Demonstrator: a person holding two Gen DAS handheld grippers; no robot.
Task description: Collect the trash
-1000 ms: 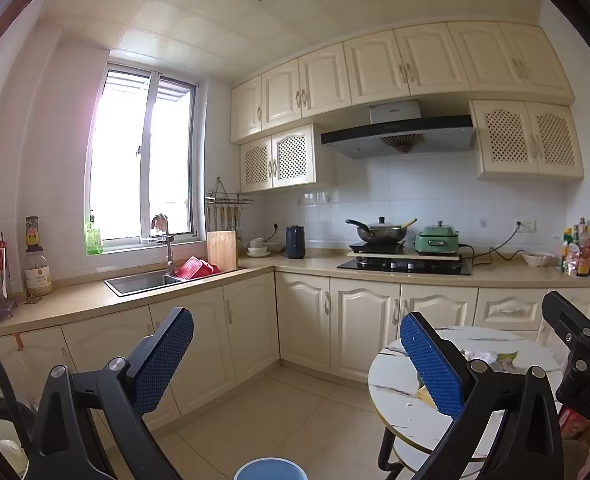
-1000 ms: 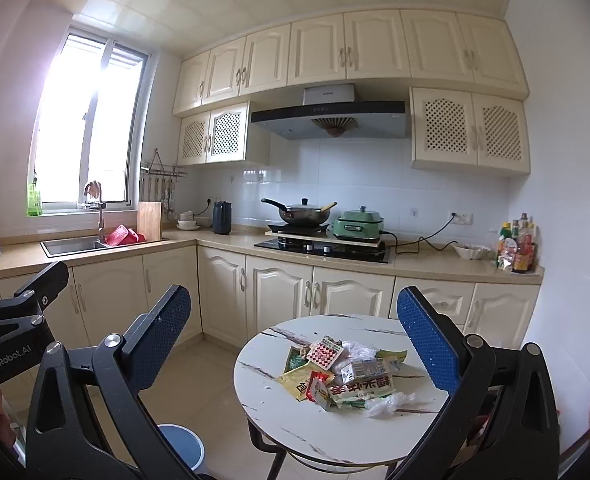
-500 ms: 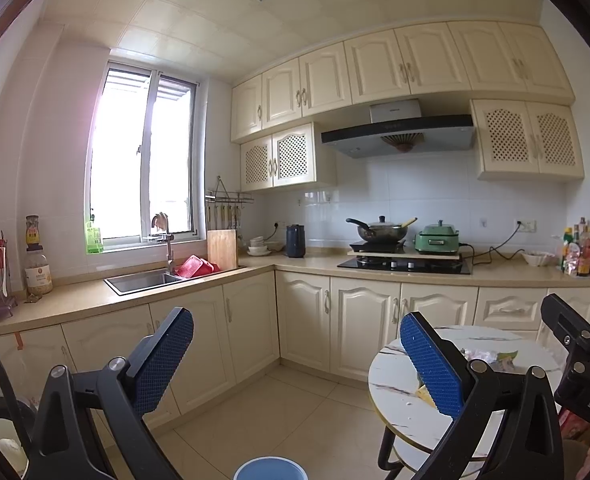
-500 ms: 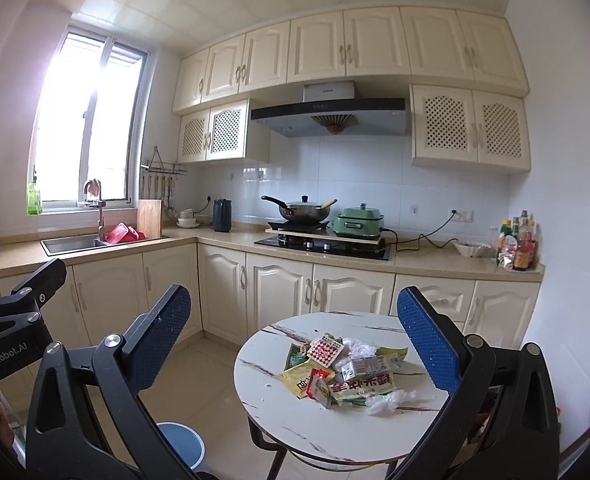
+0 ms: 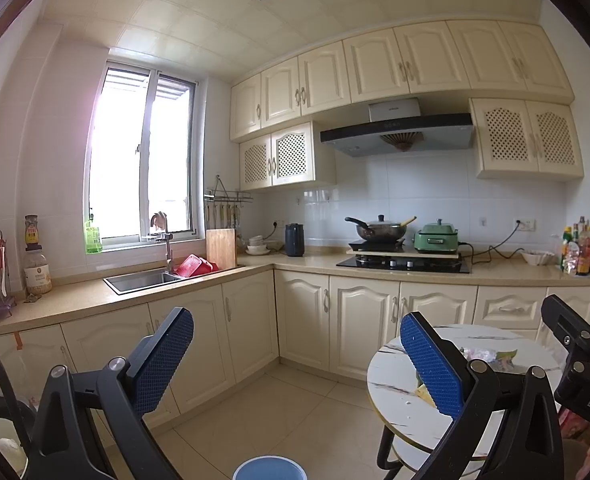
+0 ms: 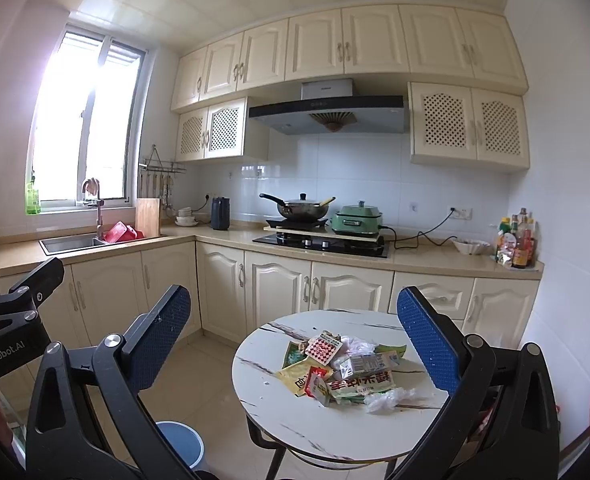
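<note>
Nothing shifted: both tools, left and right, agape, wrapper pile beyond right's tips.

Wrappers heaped on table, bin on floor to its left.

Round marble-look table under a heap of wrappers

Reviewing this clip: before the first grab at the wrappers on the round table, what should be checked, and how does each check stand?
1. Right claw open, empty: ok.
2. Left claw open, empty: ok.
3. Wrapper pile on the round table, unobstructed: ok.
4. Blue bin on the floor beside the table: ok.
5. Bin has room inside: cannot tell.
6. Claw touching the trash: not ok, both are held clear of it.
</note>
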